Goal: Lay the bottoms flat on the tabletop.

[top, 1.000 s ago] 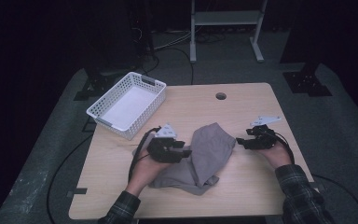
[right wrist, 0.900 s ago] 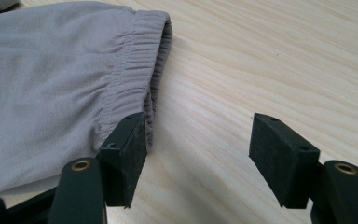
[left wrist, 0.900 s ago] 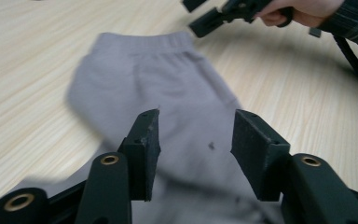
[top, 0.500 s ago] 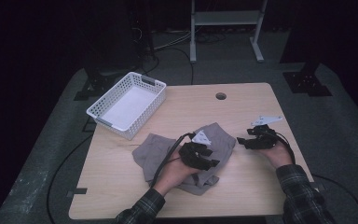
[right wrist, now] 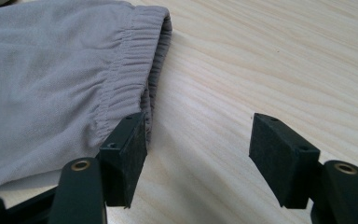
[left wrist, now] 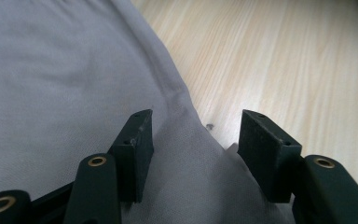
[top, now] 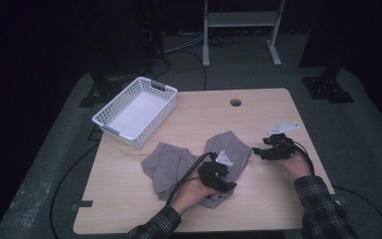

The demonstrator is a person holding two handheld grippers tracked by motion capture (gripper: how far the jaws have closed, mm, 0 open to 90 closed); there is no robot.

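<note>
Pale wood fills the middle of the high view, the table point(top: 258, 199) carrying a white basket point(top: 135, 112) at its upper left edge. Lower centre lies the grey garment point(top: 179, 162), rumpled and spread. The left gripper point(top: 226, 183) sits over its lower right part; in its own view the jaws stand apart with a fold of cloth point(left wrist: 186, 154) rising between them, not pinched. The right gripper point(top: 256, 151) rests just right of the garment, jaws spread; in its own view the elastic waistband point(right wrist: 135, 74) touches the left jaw, bare wood between.
</note>
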